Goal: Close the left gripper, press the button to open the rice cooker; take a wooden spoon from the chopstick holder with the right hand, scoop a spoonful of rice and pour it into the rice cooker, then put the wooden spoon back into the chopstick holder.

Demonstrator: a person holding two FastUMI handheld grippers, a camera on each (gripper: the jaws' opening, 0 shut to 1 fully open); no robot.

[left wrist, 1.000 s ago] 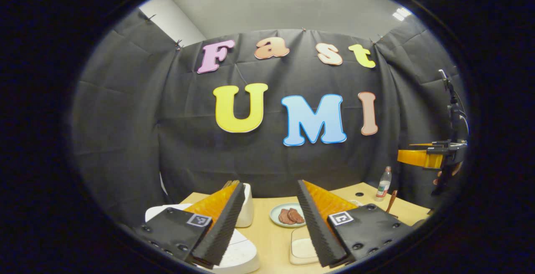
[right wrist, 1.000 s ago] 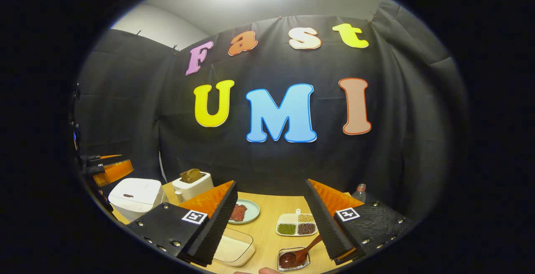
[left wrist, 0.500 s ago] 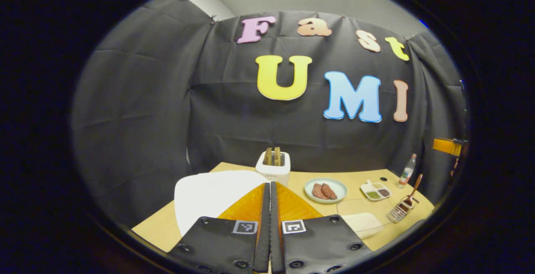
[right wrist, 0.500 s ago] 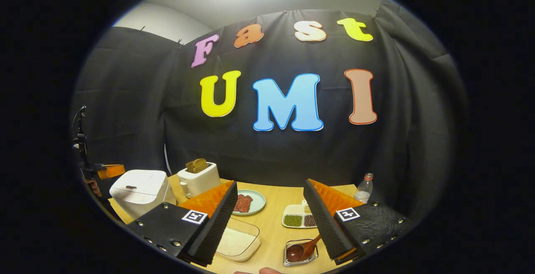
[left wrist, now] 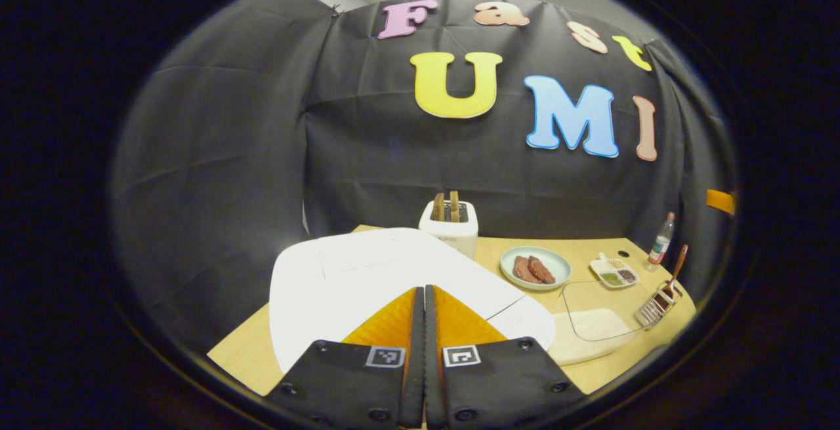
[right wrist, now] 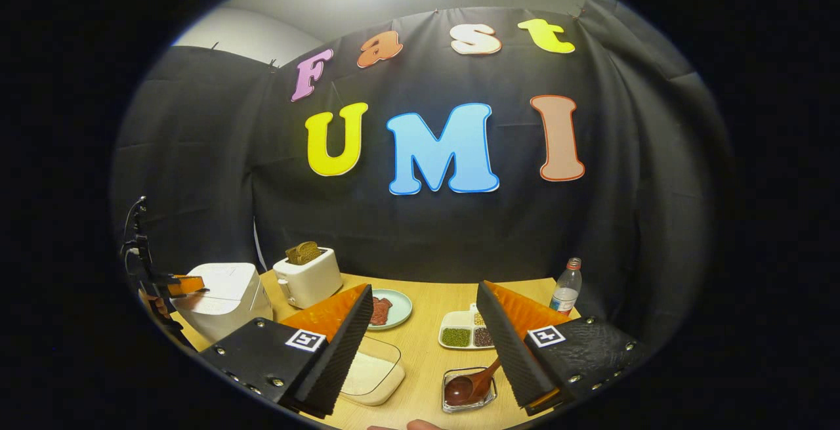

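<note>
The left gripper (left wrist: 424, 299) is now riding with its fingers pressed together and nothing between them; a second ago they were standing apart. It has since been descending and is hovering over the white lid of the rice cooker (left wrist: 367, 272), which is lying at 12 o'clock of the fingertips. The lid is still down. In the right gripper view the same gripper is showing at 9 o'clock, at the cooker's top edge; whether it is touching the button cannot be told. Judgement: closing is done, and the press is pending.

The right gripper (right wrist: 423, 344) is holding open and empty above the bench (right wrist: 426, 325), little changed. The wooden spoon (right wrist: 474, 385) is resting in the chopstick holder (right wrist: 470, 404) at 6 o'clock, untouched. The rice dish (right wrist: 371, 371) is lying at 7 o'clock.
</note>
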